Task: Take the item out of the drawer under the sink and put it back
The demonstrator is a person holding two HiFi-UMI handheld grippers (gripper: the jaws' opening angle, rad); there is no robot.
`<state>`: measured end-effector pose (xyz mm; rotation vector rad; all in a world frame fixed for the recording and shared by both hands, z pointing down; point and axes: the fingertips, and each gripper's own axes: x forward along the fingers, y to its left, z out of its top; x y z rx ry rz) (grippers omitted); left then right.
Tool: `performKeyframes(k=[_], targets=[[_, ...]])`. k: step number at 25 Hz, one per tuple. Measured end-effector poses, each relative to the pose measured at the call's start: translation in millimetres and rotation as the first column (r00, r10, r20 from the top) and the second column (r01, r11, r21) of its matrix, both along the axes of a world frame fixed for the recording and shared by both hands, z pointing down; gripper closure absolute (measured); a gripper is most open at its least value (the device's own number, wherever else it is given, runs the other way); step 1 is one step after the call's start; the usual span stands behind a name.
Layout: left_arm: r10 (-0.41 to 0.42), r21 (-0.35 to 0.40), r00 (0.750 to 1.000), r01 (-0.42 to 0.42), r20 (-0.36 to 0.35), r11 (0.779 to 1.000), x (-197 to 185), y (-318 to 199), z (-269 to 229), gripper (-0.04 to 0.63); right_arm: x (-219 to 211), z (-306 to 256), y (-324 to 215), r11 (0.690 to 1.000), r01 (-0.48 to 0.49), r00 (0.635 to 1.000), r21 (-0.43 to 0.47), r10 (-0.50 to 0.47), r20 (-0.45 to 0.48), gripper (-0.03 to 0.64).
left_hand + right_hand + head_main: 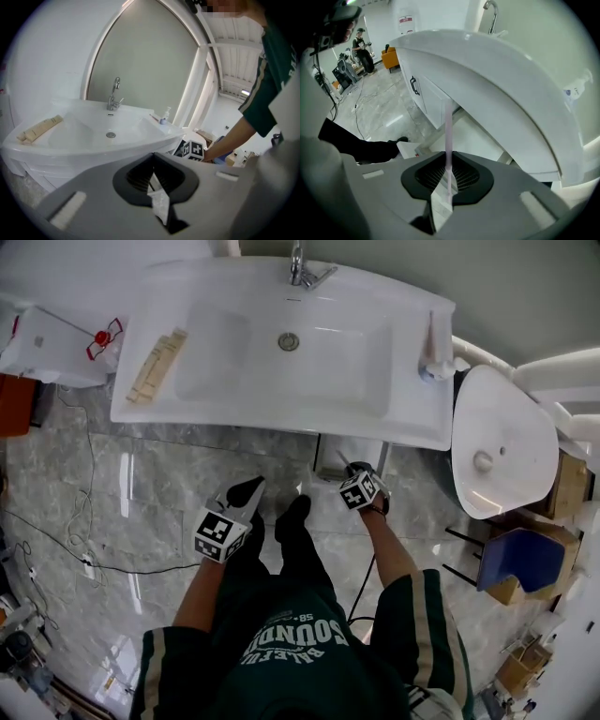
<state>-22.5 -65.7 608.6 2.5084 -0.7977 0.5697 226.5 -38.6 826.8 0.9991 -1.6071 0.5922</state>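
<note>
1. Right gripper [447,186]: pinched on the lower end of a thin pink stick [448,126], most of its length free beyond the tips.
2. Left gripper [154,185]: pressed together, nothing between the jaws, aimed across the sink [70,145].
3. Stick: out of the drawer [474,137], in the air just before the sink's front edge, long axis in line with the right gripper's own aim.
4. Deciding relation: open drawer below and ahead of the stick's free end, tucked under the sink's overhang. Right gripper clearly the nearer and already loaded; left one off to the side, idle. Likely need for the return: feed the stick in end-first under the overhang, then lay it flat before letting go.
5. Right gripper view: shows the pinch, the stick and the drawer's white inside plainly.
6. Head view: shows both grippers side by side before the sink, the drawer only as a pale strip under the rim; stick too thin to confirm there.
7. Left gripper view: shows basin, tap [114,93] and the other gripper's marker cube [192,150]; no drawer, no stick.
</note>
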Motion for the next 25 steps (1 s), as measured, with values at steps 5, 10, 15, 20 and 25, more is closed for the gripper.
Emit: performKeyframes(k=[5,10,15,20,25], targets=[[0.024,0.031,1.0,-0.024,-0.012,0.999,-1,-6,-24,0.545,-27,-50,12,0.997,0.016,0.999,0.073,-0.02,0.044,0.569],[0.055,0.066,0.998,-0.053,-0.018,0.996,-2,-11,-48,0.545,-53,-97,18,0.988,-0.025,0.994,0.153,0.009,0.108,0.569],[0.049,0.107,0.998,-0.045,-0.029,0.993,-9,-26,-66,0.545,-73,-140,7,0.968,-0.07,0.985,0.243,0.028,0.172,0.569],[0.027,0.151,0.998,-0.019,-0.055,0.988,-13,-42,-87,0.545,-72,-194,-19,0.925,-0.131,0.972,0.357,0.049,0.231,0.569],[0.016,0.201,0.997,-0.001,-0.074,0.98,-19,-53,-110,0.545,-69,-253,-44,0.863,-0.171,0.963,0.475,0.044,0.266,0.569]])
